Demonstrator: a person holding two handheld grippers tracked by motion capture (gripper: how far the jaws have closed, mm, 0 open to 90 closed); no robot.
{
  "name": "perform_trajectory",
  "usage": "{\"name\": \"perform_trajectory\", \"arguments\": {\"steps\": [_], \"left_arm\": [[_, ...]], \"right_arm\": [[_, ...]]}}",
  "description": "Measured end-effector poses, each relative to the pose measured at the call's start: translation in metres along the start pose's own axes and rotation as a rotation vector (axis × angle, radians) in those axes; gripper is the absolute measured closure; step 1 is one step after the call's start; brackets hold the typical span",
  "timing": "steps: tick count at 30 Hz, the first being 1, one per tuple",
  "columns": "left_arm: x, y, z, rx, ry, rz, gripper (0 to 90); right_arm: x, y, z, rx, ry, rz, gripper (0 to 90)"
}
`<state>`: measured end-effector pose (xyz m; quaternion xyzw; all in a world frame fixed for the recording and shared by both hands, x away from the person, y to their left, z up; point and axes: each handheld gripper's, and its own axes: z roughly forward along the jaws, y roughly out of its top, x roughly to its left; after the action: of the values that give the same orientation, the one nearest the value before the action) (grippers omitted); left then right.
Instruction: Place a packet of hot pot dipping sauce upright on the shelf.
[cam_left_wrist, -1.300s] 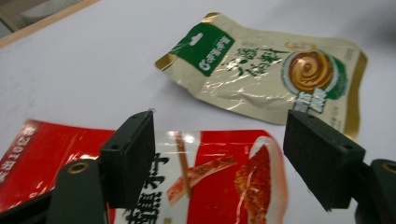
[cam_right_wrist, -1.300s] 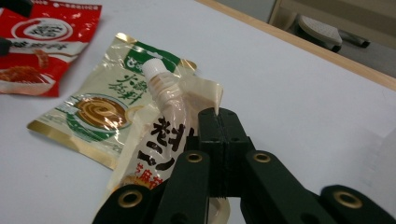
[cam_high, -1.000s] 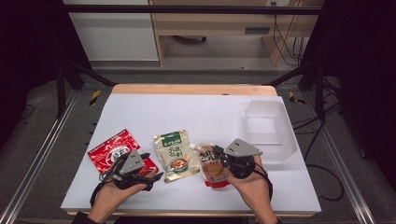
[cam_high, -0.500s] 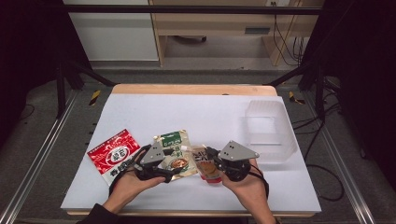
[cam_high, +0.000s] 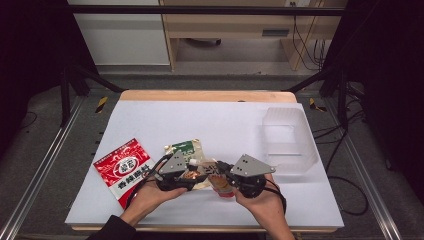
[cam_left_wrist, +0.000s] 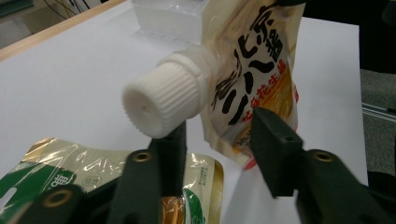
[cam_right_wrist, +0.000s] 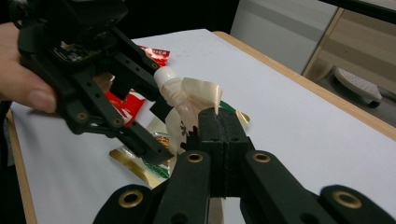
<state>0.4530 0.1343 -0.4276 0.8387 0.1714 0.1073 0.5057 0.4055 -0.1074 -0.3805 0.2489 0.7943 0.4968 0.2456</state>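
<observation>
Since 1 second ago, left gripper (cam_high: 192, 171) crossed from red packet (cam_high: 122, 169); jaws closing around, not yet pressing, white cap (cam_left_wrist: 161, 105). Right gripper (cam_right_wrist: 218, 135) pinches spouted pouch (cam_left_wrist: 252, 79) above table (cam_high: 200, 120). Unscrewing remains.

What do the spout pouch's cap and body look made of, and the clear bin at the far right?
Cap: white moulded plastic, matt, ribbed sides. Pouch body: flexible laminated film, glossy and creased, printed lettering. Bin: translucent, frosted-looking plastic, seemingly rigid; the table shows through its walls.
</observation>
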Motion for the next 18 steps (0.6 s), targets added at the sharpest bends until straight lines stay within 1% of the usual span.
{"name": "perform_trajectory", "arguments": {"steps": [1, 2, 3, 4, 6, 7, 8, 9, 14, 18], "left_arm": [[0.0, 0.0, 0.0, 0.0, 0.0, 0.0, 62.9], [0.001, 0.0, 0.001, -0.017, -0.018, -0.016, 65.0], [0.001, 0.0, 0.0, -0.017, -0.01, -0.012, 67.3], [0.001, 0.0, -0.001, -0.022, -0.008, -0.017, 72.0], [0.002, -0.001, -0.001, -0.037, -0.019, -0.054, 80.6], [0.002, -0.002, -0.001, -0.04, -0.024, -0.06, 84.8], [0.001, -0.001, 0.0, -0.043, -0.027, -0.061, 87.1], [-0.001, 0.0, 0.001, -0.042, -0.024, -0.053, 88.9], [-0.01, 0.006, 0.001, -0.02, -0.015, -0.028, 90.0], [-0.015, 0.01, 0.002, -0.007, -0.011, -0.015, 90.0]], "right_arm": [[0.0, 0.0, 0.0, -0.001, 0.003, 0.0, 90.0], [0.0, 0.0, 0.0, -0.002, 0.003, 0.001, 90.0], [0.0, 0.0, -0.001, -0.001, 0.0, -0.001, 90.0], [0.001, -0.001, -0.001, 0.0, -0.004, -0.001, 90.0], [0.001, -0.002, -0.004, -0.002, -0.006, 0.003, 90.0], [0.001, -0.003, -0.006, 0.0, -0.008, 0.008, 90.0], [0.002, -0.004, -0.007, 0.002, -0.009, 0.01, 90.0], [0.002, -0.005, -0.009, 0.005, -0.012, 0.012, 90.0], [0.002, -0.01, -0.019, 0.02, -0.027, 0.019, 89.6], [-0.001, -0.012, -0.025, 0.044, -0.032, 0.017, 88.6]]}}
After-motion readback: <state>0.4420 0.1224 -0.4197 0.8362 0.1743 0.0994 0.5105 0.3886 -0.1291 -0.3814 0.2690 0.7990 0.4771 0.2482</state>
